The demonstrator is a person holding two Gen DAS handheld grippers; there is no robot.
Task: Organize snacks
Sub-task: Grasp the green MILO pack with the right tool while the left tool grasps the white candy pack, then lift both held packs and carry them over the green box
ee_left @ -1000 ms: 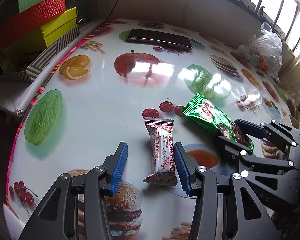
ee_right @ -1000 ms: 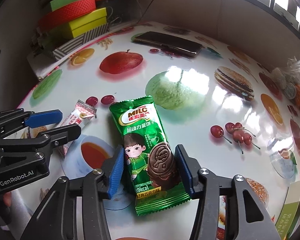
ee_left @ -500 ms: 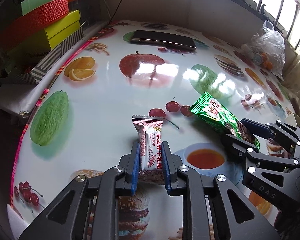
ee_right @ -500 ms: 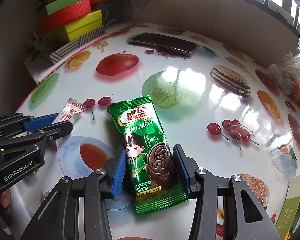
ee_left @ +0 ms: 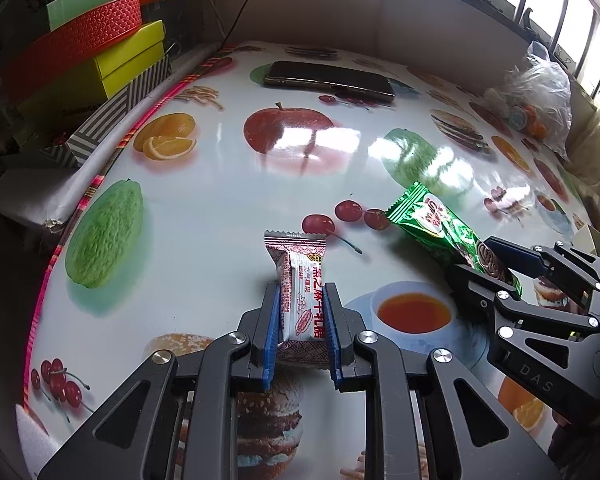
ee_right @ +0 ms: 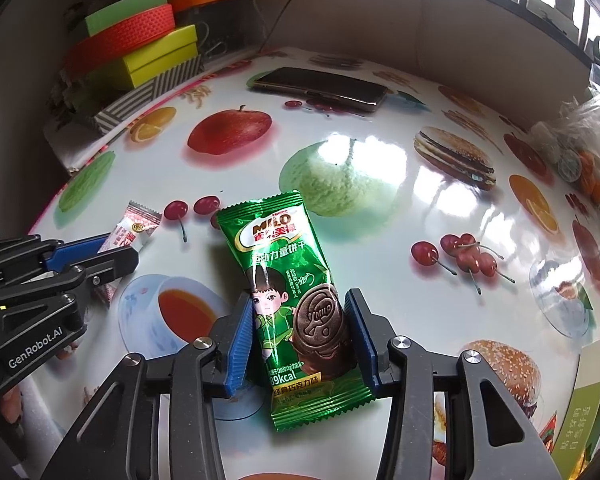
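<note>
My left gripper [ee_left: 301, 300] is shut on a small red-and-white candy packet [ee_left: 300, 280] and holds it just above the fruit-print tablecloth [ee_left: 220, 200]. The packet also shows at the left of the right wrist view [ee_right: 138, 228]. My right gripper [ee_right: 300, 320] is shut on the lower half of a green Milo biscuit packet [ee_right: 284, 272], which is lifted off the table. That packet and the right gripper [ee_left: 488, 258] show at the right of the left wrist view, and the left gripper [ee_right: 100, 254] shows at the left of the right wrist view.
A dark phone [ee_left: 330, 80] lies at the back of the table. Stacked coloured boxes [ee_left: 100, 52] stand off the back-left edge. A clear plastic bag of snacks [ee_left: 536, 92] sits at the far right. A green-and-white carton [ee_right: 584, 396] stands at the right front.
My left gripper closed on the candy packet and raised it. My right gripper tightened on the Milo packet and lifted it off the table.
</note>
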